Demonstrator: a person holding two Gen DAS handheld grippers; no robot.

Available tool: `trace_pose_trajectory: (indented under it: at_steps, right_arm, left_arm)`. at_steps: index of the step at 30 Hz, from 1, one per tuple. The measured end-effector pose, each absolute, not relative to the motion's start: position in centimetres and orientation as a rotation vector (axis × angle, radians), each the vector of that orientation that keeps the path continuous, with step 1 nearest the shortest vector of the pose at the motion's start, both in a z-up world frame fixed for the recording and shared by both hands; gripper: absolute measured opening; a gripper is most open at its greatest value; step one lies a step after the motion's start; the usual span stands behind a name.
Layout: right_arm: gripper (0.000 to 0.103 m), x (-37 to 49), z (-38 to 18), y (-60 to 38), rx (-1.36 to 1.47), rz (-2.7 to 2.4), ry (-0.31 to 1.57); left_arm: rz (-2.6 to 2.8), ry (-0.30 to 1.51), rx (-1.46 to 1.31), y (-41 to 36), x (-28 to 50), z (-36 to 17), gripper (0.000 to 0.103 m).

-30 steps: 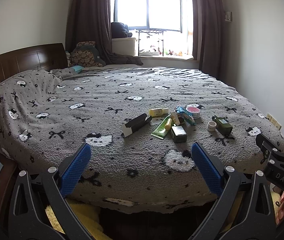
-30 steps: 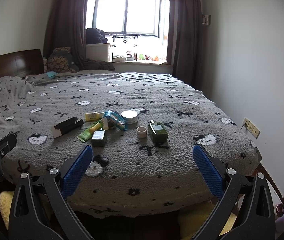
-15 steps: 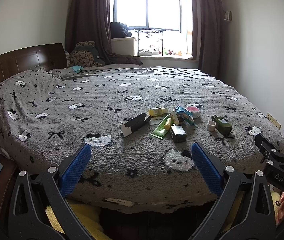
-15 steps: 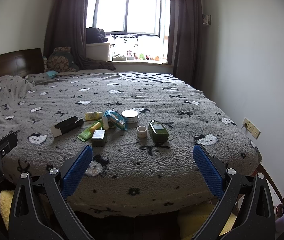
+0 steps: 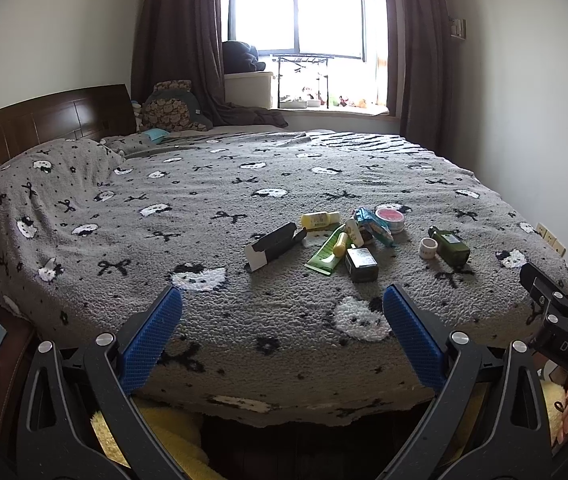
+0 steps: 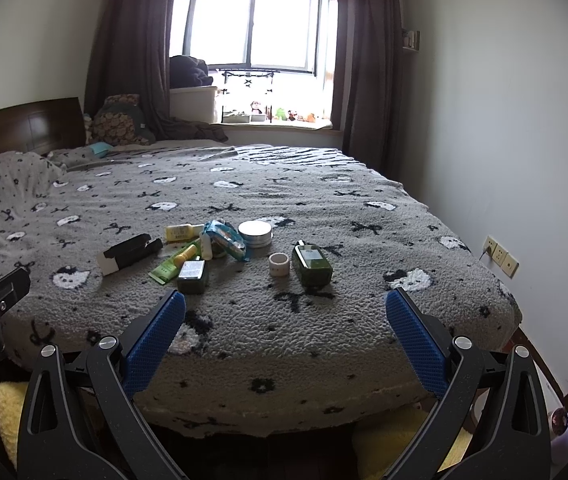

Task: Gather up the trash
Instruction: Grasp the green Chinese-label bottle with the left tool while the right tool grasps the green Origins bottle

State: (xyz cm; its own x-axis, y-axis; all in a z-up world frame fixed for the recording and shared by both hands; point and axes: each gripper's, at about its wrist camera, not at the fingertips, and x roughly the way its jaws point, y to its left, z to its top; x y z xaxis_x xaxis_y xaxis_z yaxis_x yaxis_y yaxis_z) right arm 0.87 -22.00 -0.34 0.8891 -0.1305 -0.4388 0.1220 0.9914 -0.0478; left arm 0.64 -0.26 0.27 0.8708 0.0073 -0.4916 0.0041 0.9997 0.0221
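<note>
1. Progress: as I judge it, nothing is collected yet. All the trash lies in one cluster on the grey bed cover (image 5: pixel 211 200), and no bin or bag shows in either view, so every pick-up is left to do.
2. The left gripper (image 5: pixel 281 314) hovers off the near edge of the bed, jaws spread wide with nothing between them; the cluster sits at about 1 o'clock from it.
3. The right gripper (image 6: pixel 286 312) is likewise spread and empty, with the cluster at about 11 o'clock, well apart from its pads.
4. Count, boxes: one black-and-white carton (image 5: pixel 273 246) at the 9 o'clock end of the cluster, and one small dark box (image 5: pixel 361 265) at its near side.
5. Count, tubes and bottles: one green tube (image 5: pixel 326 252), one small yellow bottle (image 5: pixel 320 220), one dark green bottle (image 6: pixel 311 265) at the 3 o'clock end; a small white bottle seems to lie in the middle, partly hidden.
6. Count, others: one round tin (image 6: pixel 255 233), one blue wrapper (image 6: pixel 223 239), one small white ring-shaped roll (image 6: pixel 279 264) just beside the dark green bottle.
</note>
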Motion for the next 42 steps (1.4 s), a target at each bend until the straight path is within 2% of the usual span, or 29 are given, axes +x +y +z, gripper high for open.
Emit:
trace_pose_trajectory:
  at_steps: [9,17,25,33,42]
  right_arm:
    - [0.100,2.7,-2.5,-24.2,-0.036,-0.149,0.459]
    - [0.100,6.0,-6.8,-27.8,0.064,-0.167,0.608]
    - [0.100,11.8,-10.9,-30.4,0.092,-0.174,0.712]
    - [0.097,17.1,-11.4,-31.1,0.092,-0.101,0.710]
    - [0.079,22.2,-12.0,-31.5,0.044,-0.109,0.754]
  left_arm:
    - [-0.030,0.560,0.035,0.1,2.7,-2.5,0.095]
    - [-0.073,0.662,-0.022,0.4,6.3,-7.0,0.093]
    - [-0.192,0.734,-0.102,-2.1,10.4,-10.0,0.093]
    - [-0.223,0.733,-0.059,-6.8,15.1,-10.8,0.092]
    - [-0.235,0.803,-0.021,-9.8,20.6,-12.7,0.071]
